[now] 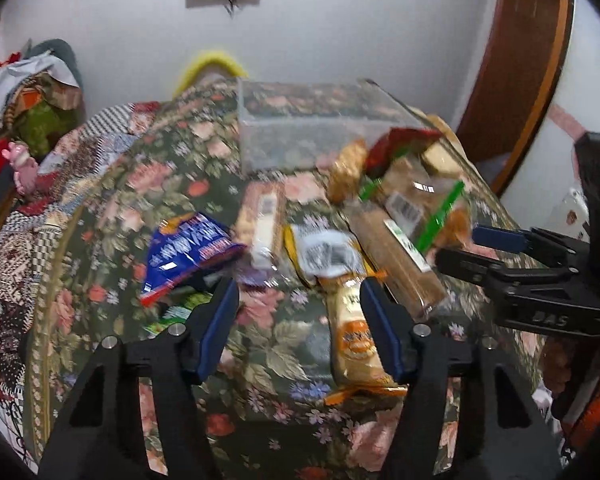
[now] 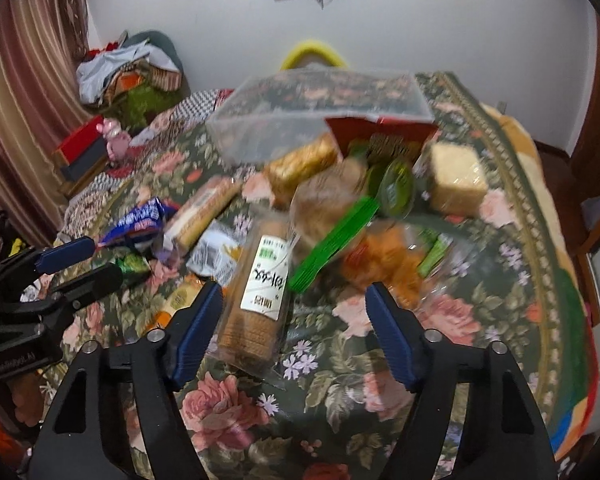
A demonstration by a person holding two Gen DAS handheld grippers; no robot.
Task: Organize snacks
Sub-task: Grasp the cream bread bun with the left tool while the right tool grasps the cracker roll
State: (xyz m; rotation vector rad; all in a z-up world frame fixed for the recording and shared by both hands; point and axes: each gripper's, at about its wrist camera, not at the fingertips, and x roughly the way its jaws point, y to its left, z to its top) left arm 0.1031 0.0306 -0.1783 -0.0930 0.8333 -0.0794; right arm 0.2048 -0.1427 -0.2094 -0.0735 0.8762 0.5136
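Snack packets (image 2: 260, 280) are lying heaped mid-table before one clear plastic bin (image 2: 320, 116) at 12 o'clock. Only the right view is showing a pale wafer block (image 2: 456, 178) at 2 o'clock. Left gripper (image 1: 298, 300) and right gripper (image 2: 294, 304) are both gaping apart, holding nothing.
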